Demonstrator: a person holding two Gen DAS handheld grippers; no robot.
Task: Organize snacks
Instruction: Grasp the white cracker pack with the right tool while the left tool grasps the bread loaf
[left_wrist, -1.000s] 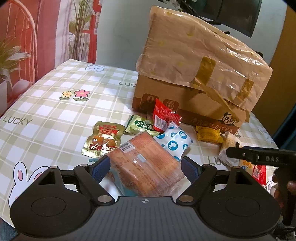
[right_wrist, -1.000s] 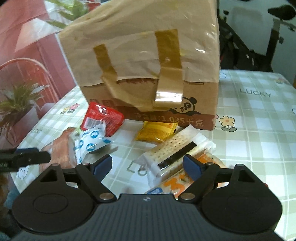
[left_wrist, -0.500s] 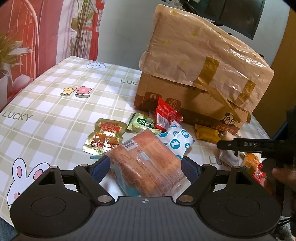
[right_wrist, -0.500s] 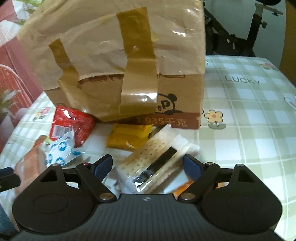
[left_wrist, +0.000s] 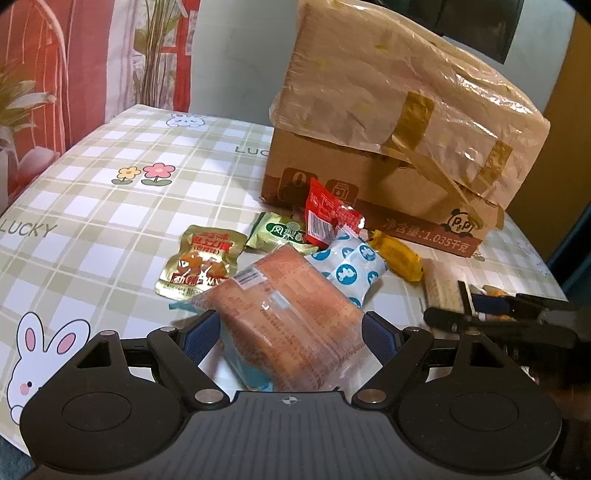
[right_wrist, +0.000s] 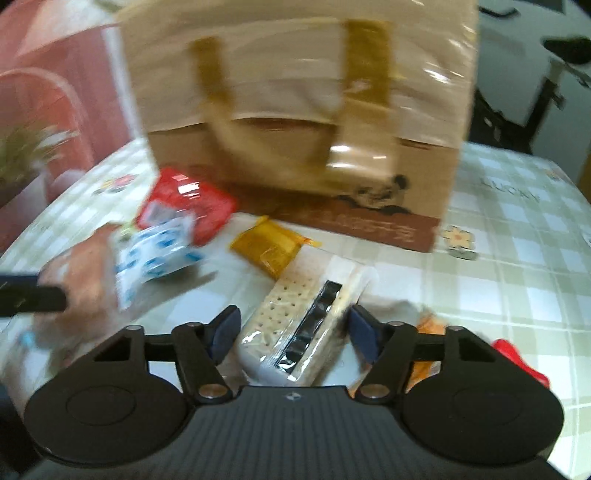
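Low over the checked surface (left_wrist: 92, 221), left tongs (left_wrist: 286, 334) levelled, blue pads spread on either side of a clear-wrapped orange bread loaf (left_wrist: 288, 314) — released, not pinching. Farther off, glossy gold pouch (left_wrist: 201, 267), green sachet (left_wrist: 277, 236), crinkled red packet (left_wrist: 327, 218), white pillow pack with blue dots (left_wrist: 351, 269), yellow wrapper (left_wrist: 397, 254), all lying before a tape-strapped cardboard box (left_wrist: 388, 122) draped in thin film. Right tongs (right_wrist: 293, 325) angled down, pads parted around a transparent cracker sleeve (right_wrist: 295, 332) with a dark stripe — released too. Near right, orange packet (right_wrist: 428, 332) and red wrapper (right_wrist: 517, 356) flat on the surface.
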